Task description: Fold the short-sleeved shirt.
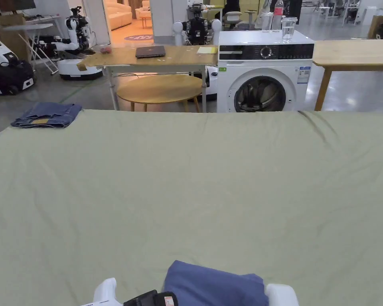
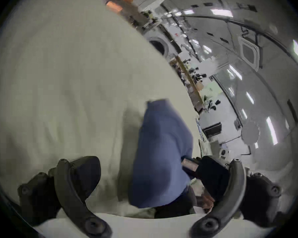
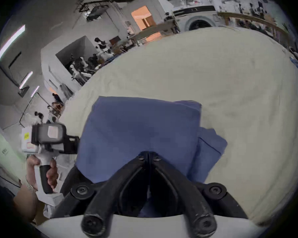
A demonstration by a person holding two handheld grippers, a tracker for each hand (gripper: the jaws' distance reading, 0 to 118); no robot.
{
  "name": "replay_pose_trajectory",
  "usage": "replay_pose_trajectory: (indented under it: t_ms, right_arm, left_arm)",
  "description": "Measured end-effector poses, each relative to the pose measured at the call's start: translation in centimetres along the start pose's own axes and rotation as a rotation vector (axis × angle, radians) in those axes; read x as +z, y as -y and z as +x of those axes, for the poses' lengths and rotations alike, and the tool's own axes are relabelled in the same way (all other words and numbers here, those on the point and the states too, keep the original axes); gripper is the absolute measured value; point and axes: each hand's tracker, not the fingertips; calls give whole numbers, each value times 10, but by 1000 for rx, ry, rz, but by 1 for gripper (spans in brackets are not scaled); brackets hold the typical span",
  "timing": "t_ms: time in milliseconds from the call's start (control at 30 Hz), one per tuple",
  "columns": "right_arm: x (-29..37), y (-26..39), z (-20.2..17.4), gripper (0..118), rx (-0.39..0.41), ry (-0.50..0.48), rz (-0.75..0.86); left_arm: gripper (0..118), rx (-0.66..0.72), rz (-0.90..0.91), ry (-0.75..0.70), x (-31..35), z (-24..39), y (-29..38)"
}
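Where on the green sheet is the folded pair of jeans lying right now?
In the head view, the folded jeans lie at the far left corner of the green sheet, across from the blue shirt at the near edge.

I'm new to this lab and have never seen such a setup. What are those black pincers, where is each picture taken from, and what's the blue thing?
There is no robot here: a person holds a two-jaw gripper in each hand, each carrying its own camera.

The head view comes from a camera on the person's head, looking across a surface under a green sheet. A blue shirt, already folded small, lies at its near edge, and folded jeans lie at the far left corner.

The right gripper view looks along the right gripper; its jaws have come together at the shirt's near edge, seemingly pinching cloth. It also shows the other tool held in a hand.

The left gripper view shows the left gripper, jaws wide apart, with the shirt between them but not clamped.
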Motion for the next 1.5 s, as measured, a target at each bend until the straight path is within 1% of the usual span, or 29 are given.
replay_pose_trajectory:
  t_ms: [33, 100, 133, 167, 200, 233, 267, 300, 333, 367, 400, 467, 500, 600, 733, 867, 967, 1033, 1100, 1133, 1167, 1200, 1233, 1267, 1300, 1367, 1500]
  right_arm:
    - [3, -1, 2, 2, -12, -4, 11]
    - [9, -3, 2, 1, -11, 9, 19]
    - [9, -3, 2, 1, -3, 12, 21]
    - [10, -3, 3, 1, -1, 9, 22]
    - [10, -3, 4, 1, -3, 4, 26]
    - [10, -1, 3, 1, -5, 1, 32]
    - [11, 0, 3, 1, -7, 0, 40]
    - [12, 0, 2, 1, -5, 0, 47]
    - [14, 0, 0, 1, 0, 7, 56]
    - [17, 0, -3, 1, 6, 10, 64]
    - [21, -1, -7, 1, 14, 13, 78]
    - [28, -6, -17, 1, 60, 11, 108]
    - [31, -9, -23, 1, 78, 14, 117]
    - [32, -20, -39, 1, 110, 14, 129]
    - [18, -31, -64, 2, 136, 12, 137]
    - [-6, -37, -90, 2, 157, -3, 123]
    - [-24, -39, -109, 1, 176, -17, 101]
    - [-35, -39, -120, 1, 191, -18, 90]
    - [-42, -39, -128, 2, 194, -23, 82]
    - [-43, -39, -131, 1, 194, -25, 78]
    - [-44, -39, -133, 2, 195, -26, 74]
    - [-47, -40, -134, 1, 198, -26, 69]
    - [-49, -41, -136, 1, 204, -22, 66]
    - [-51, -42, -136, 1, 209, -15, 62]
    - [-50, -42, -136, 1, 213, -9, 59]
    - [-48, -44, -136, 1, 213, -3, 63]
    - [-44, -46, -133, 2, 208, 1, 72]
  left_arm:
    - [115, 24, -50, 36, -7, -7, 1]
    - [115, 41, -28, 173, -17, -5, 3]
    - [114, 76, -45, 241, -26, -4, 2]
    - [112, 141, -85, 316, -38, -5, 2]
    - [101, 193, -88, 352, -52, -6, 4]
    - [56, 211, -84, 348, -63, -7, 6]
    - [24, 191, -60, 300, -70, -6, 7]
    - [23, 202, -49, 200, -77, -7, 7]
    - [23, 216, -48, 174, -82, -10, 7]
    - [23, 244, -56, 232, -79, -13, 4]
    - [23, 238, -53, 253, -69, -6, 1]
    - [23, 89, -44, 151, -52, 4, -10]
    - [23, 40, -41, 127, -39, 4, -19]
    - [23, 6, -15, 87, 10, -14, -57]
    - [23, -79, 59, -90, 95, -56, -122]
    - [23, -74, 111, -242, 183, -110, -192]
    - [23, -79, 136, -350, 237, -148, -238]
    - [23, -36, 149, -372, 260, -171, -258]
    - [23, -24, 128, -409, 269, -187, -265]
    - [23, -20, 129, -399, 270, -194, -265]
    - [33, 2, 133, -380, 271, -200, -265]
    - [56, 38, 152, -346, 272, -205, -260]
    - [94, 56, 171, -335, 274, -209, -258]
    - [110, 58, 199, -338, 278, -212, -257]
    - [112, 67, 229, -328, 285, -217, -257]
    - [112, 111, 279, -319, 302, -227, -256]
    - [112, 183, 370, -404, 336, -241, -251]
